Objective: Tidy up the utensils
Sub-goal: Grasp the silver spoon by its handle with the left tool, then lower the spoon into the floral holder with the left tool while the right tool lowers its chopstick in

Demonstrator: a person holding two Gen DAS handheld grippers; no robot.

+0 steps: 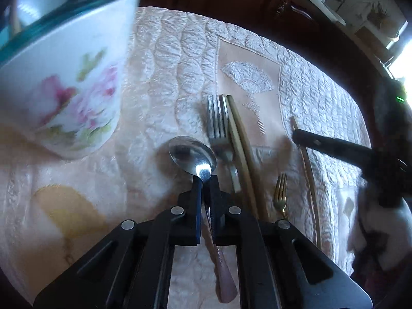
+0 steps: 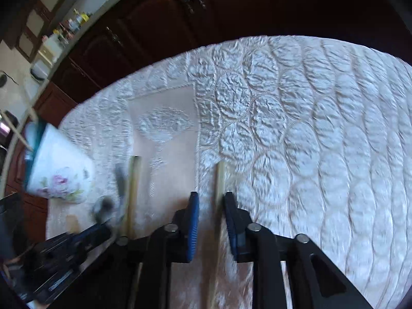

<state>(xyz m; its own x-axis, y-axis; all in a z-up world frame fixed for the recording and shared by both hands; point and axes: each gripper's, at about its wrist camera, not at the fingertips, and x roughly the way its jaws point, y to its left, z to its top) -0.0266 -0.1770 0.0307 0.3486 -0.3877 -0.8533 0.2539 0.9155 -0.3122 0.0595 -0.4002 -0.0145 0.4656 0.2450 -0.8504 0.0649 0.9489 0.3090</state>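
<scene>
A pale pink quilted tablecloth (image 2: 296, 134) with a scalloped pattern and a smooth embroidered panel (image 1: 247, 77) fills the centre of both views. Dark wooden cabinets (image 2: 159, 25) with metal handles span the upper frame. A cluttered countertop (image 2: 59, 36) occupies the upper left of the right wrist view. Bright daylight (image 1: 404, 64) enters at the right edge of the left wrist view.

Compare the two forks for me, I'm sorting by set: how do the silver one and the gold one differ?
The silver fork looks much bigger than the gold fork. The silver fork lies against a pale stick; the gold fork lies alone, right of it. Colour differs: steel grey versus brassy gold. Both lie flat on the quilted cloth, tines pointing away.
</scene>
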